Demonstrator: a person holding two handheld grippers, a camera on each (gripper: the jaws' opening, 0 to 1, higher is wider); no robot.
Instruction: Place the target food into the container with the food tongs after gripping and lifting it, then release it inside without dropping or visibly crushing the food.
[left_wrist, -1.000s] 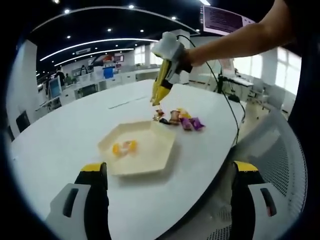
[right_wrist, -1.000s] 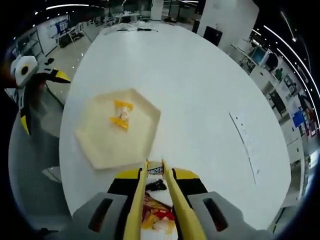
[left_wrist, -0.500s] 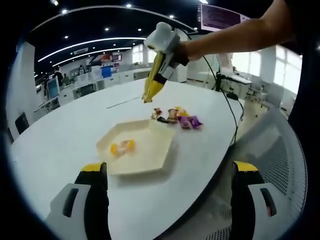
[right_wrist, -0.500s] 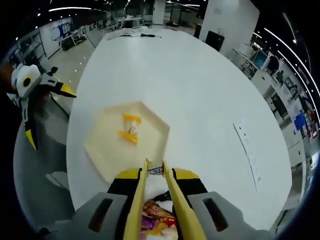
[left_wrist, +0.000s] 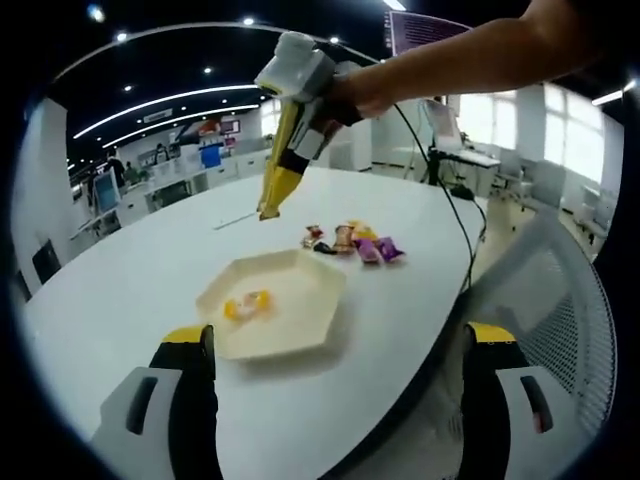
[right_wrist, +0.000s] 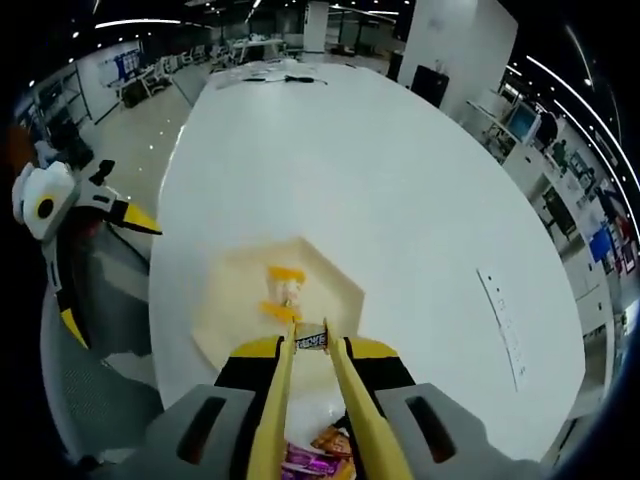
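While the right gripper (right_wrist: 310, 335) holds a pair of yellow food tongs (right_wrist: 345, 400) whose tips pinch a small dark-wrapped candy (right_wrist: 311, 340), the piece hangs at lower centre of the right gripper view, just over the near edge of a cream hexagonal tray (right_wrist: 340, 290). Two orange-and-yellow wrapped candies (right_wrist: 282, 290) already lie inside that tray, which rests on a large white oval table (right_wrist: 400, 180). At the bottom edge of the same view, between the tong arms, a few purple and orange wrapped sweets (right_wrist: 325, 450) show below. The left gripper (right_wrist: 95, 255) appears at the left of the frame, its yellow-tipped jaws spread wide apart with nothing between them.

Seen from the left gripper view, the left gripper (left_wrist: 335, 345) stands wide at the bottom of the frame. The tray (left_wrist: 300, 325) sits at centre with the two candies (left_wrist: 246, 305) near its left side. A person's bare arm (left_wrist: 470, 60) reaches in from the upper right, carrying the right gripper (left_wrist: 268, 212) and tongs (left_wrist: 282, 165) above the table (left_wrist: 120, 290), to the upper left of a small row of assorted wrapped sweets (left_wrist: 350, 242) lying just beyond the tray. A grey mesh chair back (left_wrist: 560, 330) fills the right side.
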